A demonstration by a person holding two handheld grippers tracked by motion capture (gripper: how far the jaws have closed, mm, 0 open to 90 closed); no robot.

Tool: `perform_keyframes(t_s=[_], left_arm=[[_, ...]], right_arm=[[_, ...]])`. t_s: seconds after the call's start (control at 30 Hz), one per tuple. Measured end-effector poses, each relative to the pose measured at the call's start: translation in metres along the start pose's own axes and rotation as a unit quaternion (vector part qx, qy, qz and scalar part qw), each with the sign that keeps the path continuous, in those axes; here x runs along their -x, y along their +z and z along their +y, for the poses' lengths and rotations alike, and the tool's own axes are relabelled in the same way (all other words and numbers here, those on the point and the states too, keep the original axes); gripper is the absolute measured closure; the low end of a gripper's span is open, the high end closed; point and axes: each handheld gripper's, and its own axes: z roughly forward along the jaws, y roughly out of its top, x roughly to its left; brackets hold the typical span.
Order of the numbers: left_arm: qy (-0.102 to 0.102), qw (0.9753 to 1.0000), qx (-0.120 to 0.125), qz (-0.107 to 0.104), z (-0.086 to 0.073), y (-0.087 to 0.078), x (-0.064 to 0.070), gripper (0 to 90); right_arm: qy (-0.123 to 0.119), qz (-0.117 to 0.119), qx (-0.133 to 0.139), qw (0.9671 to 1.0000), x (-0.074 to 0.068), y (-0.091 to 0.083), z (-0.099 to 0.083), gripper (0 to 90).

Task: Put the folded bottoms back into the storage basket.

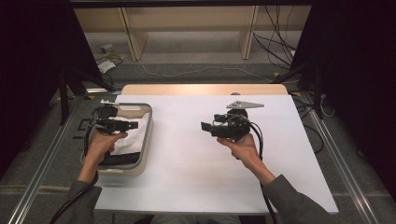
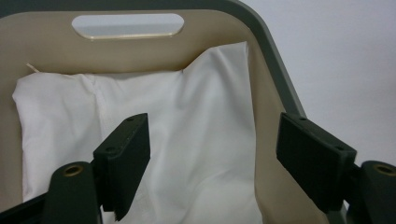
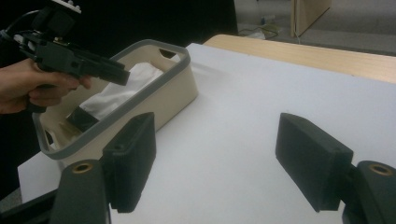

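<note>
So your white cloth (image 2: 187, 140) already sits in the bin (image 1: 147, 140) at the frame's left, left gripper (image 2: 215, 154) hovering over it, right gripper (image 3: 224, 158) above bare counter (image 1: 187, 158), both jaws wide open and empty, looks nearly done.

One basket (image 1: 146, 140) sits on one table (image 1: 196, 154). It holds one white cloth (image 1: 133, 137) and one black item (image 1: 119, 159). Two grippers are held.

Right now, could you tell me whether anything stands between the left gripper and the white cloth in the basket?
Nothing visible does. The left gripper hangs open over the basket, and the white cloth lies bare beyond its jaws.
</note>
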Motion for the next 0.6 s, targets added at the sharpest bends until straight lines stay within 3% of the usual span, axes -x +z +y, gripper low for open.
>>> perform_keyframes(t_s=[0.6], left_arm=[[0.028, 0.9983, 0.038, -0.034, -0.007, -0.015, 0.027, 18.8]], right_arm=[[-0.005, -0.009, 0.008, 0.9999, -0.001, -0.009, -0.009, 26.9]])
